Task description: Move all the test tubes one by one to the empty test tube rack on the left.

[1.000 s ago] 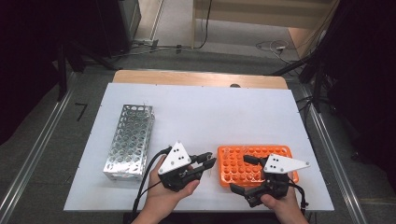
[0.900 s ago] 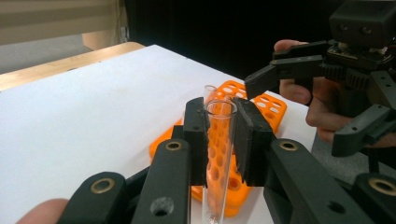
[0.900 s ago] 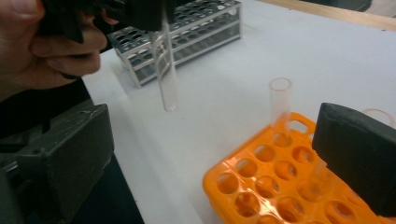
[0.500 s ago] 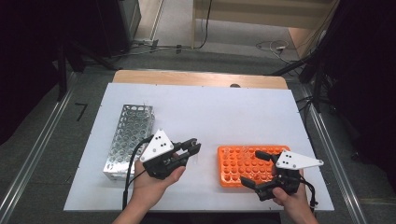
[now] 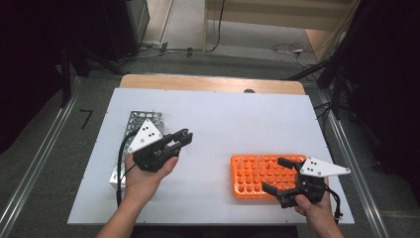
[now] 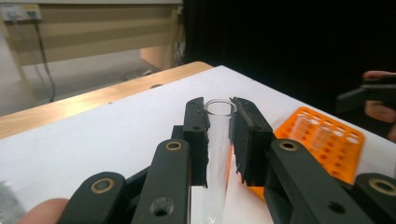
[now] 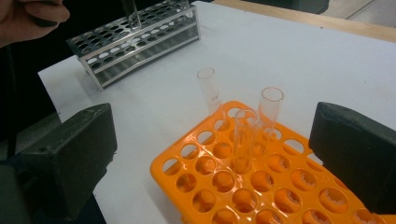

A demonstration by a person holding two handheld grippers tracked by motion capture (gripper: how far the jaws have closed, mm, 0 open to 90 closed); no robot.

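Test tube (image 6: 217, 140) pinched in the left gripper (image 5: 184, 136) – right gripper (image 5: 276, 174) spread wide at the orange rack (image 5: 252, 173)

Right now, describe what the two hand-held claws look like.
Both are matt black, with linked arms joined by brass-ringed pivots and two thick, rough-faced pads. The left claw carries a white three-cornered plate with small black dots on top and trails a black cable. The right claw bears the same kind of plate, with a thin black cable looping behind it. The forearms are bare, with no sleeves in sight.
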